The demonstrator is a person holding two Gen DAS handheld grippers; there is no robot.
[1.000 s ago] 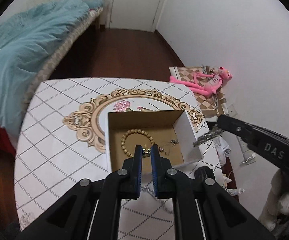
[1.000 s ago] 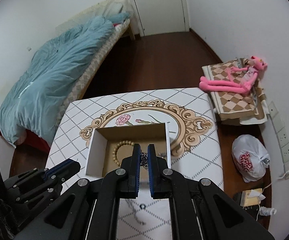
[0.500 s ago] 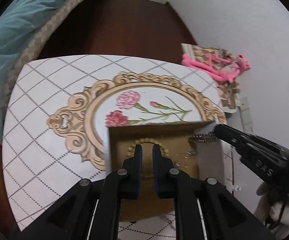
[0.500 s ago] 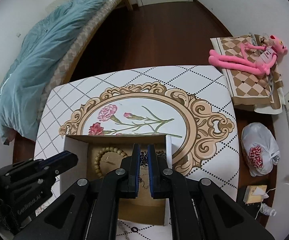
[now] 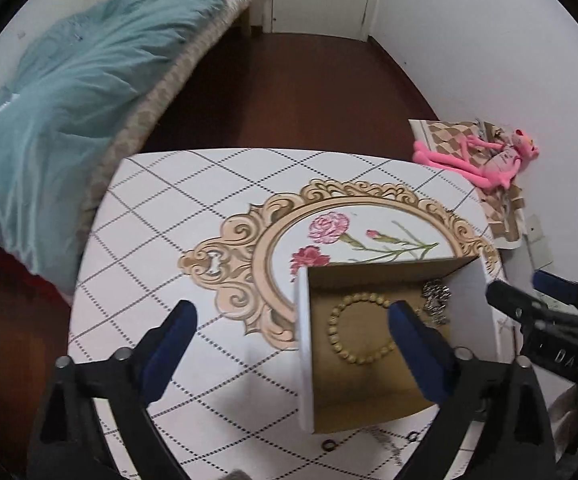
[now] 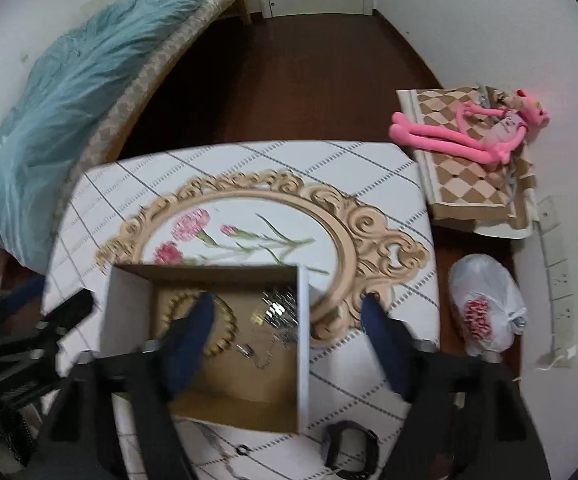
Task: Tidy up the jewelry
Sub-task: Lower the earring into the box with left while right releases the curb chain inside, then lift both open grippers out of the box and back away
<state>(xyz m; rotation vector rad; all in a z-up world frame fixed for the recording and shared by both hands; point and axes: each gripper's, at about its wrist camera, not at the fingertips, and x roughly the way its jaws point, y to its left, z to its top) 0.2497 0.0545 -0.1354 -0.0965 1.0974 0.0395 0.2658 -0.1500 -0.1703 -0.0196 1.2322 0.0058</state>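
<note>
An open cardboard box (image 5: 303, 352) (image 6: 304, 344) sits on the patterned table. Inside lie a wooden bead bracelet (image 5: 359, 330) (image 6: 223, 336) and a silver chain (image 5: 435, 300) (image 6: 279, 306), with small metal pieces (image 6: 249, 350) beside them. My left gripper (image 5: 293, 320) is open and empty, its fingers straddling the box's left wall. My right gripper (image 6: 287, 320) is open and empty above the box's right side; it also shows in the left wrist view (image 5: 545, 308). Small dark rings (image 5: 329, 445) (image 6: 242, 449) and a black watch-like band (image 6: 351, 450) lie on the table in front of the box.
The white table (image 5: 161, 216) (image 6: 369, 168) has a gold frame and flower print. A bed with a teal blanket (image 5: 57, 92) is at left. A pink plush toy (image 6: 469, 132) on a checkered board and a white plastic bag (image 6: 485, 304) lie on the floor at right.
Both grippers have opened from shut. The silver chain the right gripper held now lies in the box. Both grippers have shifted relative to the box.
</note>
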